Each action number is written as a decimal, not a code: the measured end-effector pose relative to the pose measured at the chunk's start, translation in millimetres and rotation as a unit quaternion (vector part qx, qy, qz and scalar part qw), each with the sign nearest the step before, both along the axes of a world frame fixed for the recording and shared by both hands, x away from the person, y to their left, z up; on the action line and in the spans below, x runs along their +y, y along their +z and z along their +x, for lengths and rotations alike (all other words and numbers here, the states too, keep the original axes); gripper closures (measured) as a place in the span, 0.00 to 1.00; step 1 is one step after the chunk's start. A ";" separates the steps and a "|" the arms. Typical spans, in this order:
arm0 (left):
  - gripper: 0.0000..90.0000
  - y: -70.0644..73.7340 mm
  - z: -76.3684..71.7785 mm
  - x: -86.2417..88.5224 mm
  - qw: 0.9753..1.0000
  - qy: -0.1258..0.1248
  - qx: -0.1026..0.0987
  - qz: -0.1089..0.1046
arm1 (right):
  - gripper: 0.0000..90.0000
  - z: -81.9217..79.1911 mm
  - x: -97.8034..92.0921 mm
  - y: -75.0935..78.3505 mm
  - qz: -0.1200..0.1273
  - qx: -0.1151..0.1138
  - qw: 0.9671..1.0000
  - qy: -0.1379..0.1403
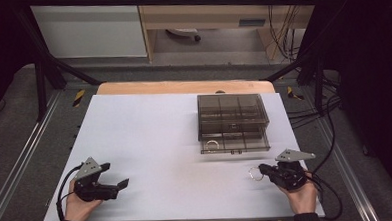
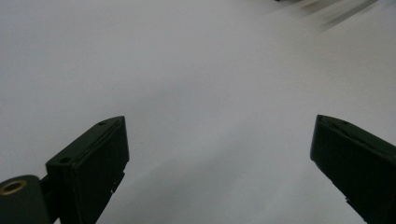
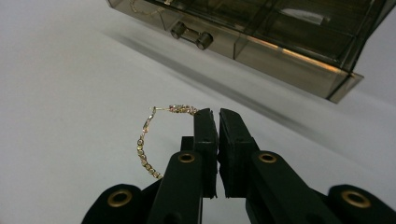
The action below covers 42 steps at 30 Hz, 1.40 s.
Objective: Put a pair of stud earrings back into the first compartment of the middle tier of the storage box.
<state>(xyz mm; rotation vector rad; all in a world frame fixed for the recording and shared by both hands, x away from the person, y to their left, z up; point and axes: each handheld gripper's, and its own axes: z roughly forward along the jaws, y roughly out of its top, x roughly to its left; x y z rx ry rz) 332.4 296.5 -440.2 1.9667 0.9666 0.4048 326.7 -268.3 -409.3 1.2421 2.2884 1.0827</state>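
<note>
Clamped almost shut, the right gripper (image 3: 217,114) sits near the table's (image 1: 149,127) front right corner with its two black jaws pressed together on one end of a thin gold bracelet (image 3: 149,140). The rest of the chain curls away to the side of the jaws and seems to lie on the white surface; whether it is lifted clear I cannot tell. In the high view the bracelet (image 1: 255,173) shows as a small loop just ahead of the right gripper (image 1: 262,169).

Toward the table's back right stands a smoky, see-through drawer box (image 1: 233,120), its bottom drawer (image 1: 234,144) pulled out toward the person, with what looks like another ring-shaped piece already lying in it. The drawer's small handle (image 3: 190,35) faces the right gripper.

Over near the front left corner the left gripper (image 1: 118,185) rests in the person's hand, jaws spread wide, holding nothing.

My reading: the grasp is made, the drawer stands ready, and carrying the chain over, dropping it in and closing the drawer remain.
</note>
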 end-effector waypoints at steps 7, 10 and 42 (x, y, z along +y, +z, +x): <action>0.05 -0.1 0.1 0.4 1.000 -0.001 0.000 0.000 | 0.96 6.7 13.3 8.2 0.000 -0.010 1.000 0.014; 0.05 -0.1 0.1 0.6 1.000 -0.001 0.001 0.000 | 0.96 9.0 19.5 12.0 0.004 -0.013 1.000 0.018; 0.05 -0.6 0.2 0.2 1.000 -0.001 0.002 0.001 | 0.96 46.9 73.9 38.0 0.012 -0.046 0.998 0.041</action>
